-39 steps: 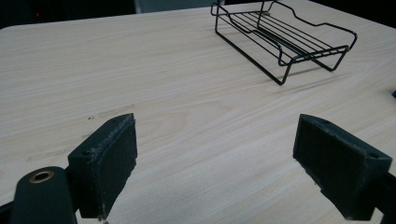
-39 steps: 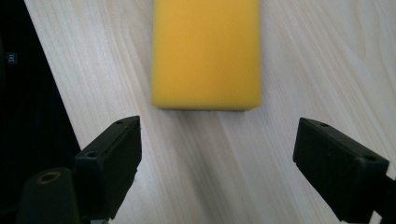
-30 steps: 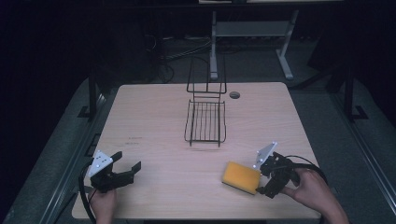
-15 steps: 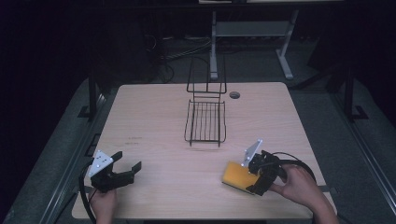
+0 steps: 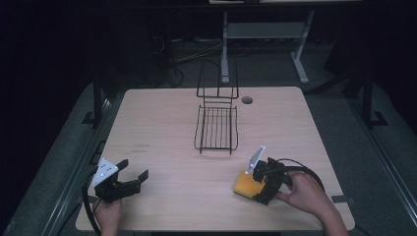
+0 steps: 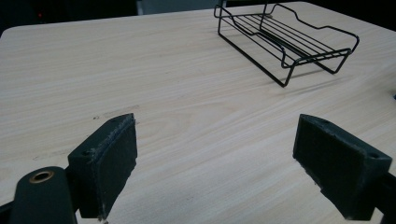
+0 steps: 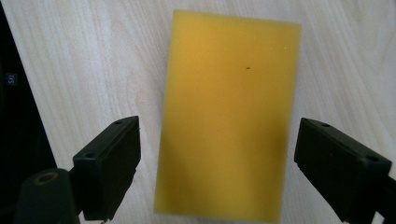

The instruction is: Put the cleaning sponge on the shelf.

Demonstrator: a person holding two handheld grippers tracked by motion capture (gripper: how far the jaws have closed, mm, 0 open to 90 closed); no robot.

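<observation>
Now the right claw [image 7: 217, 168] is released and points down over the yellow sponge [image 7: 229, 121], which lies flat on the table [image 5: 162, 132] between its jaws, long axis running away from the camera. Far off, the left claw [image 5: 129, 176] is open, holding nothing. The wire basket [image 5: 216, 128] is empty.

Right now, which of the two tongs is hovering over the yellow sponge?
The right tongs, near the table's front right corner, jaws open either side of the yellow sponge. The left tongs have only bare wood between their jaws.
</observation>
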